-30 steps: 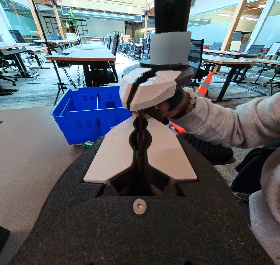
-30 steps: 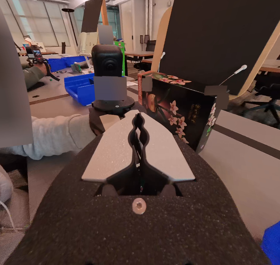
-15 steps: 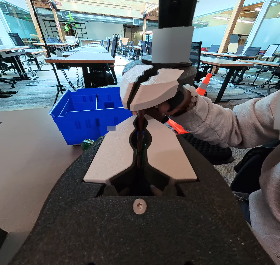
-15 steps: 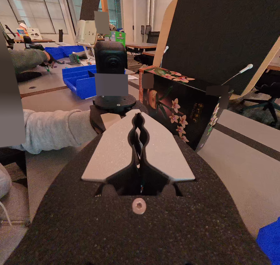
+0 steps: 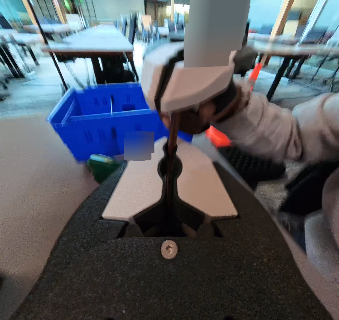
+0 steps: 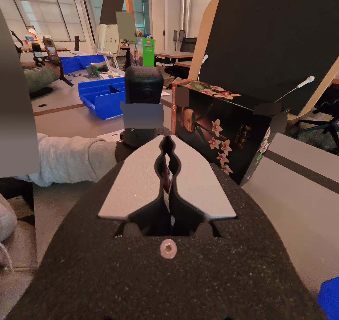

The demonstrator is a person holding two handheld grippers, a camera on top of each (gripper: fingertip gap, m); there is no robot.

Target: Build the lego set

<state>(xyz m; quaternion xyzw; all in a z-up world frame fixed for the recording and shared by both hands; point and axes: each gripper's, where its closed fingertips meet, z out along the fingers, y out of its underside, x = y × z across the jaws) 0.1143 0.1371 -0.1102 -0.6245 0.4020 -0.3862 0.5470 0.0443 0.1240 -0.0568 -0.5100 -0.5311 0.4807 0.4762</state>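
Both tongs point(image 5: 169, 146) point(image 6: 167, 139) pinch one brown stem point(image 5: 172, 128) beside flower-printed box point(image 6: 220, 137).

Thin dark-brown stem piece point(image 5: 172, 137), upright between grippers.

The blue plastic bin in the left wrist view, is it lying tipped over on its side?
No, the blue plastic bin stands upright on the table with its open top and inner dividers facing up.

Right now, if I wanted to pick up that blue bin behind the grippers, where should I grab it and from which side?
Probably the near top rim of the blue bin, coming down from above. The bin is open-topped, and its thin, straight upright wall suits two fingers straddling it. Both the left gripper and right gripper are shut on a thin brown stem, so one must let go first.
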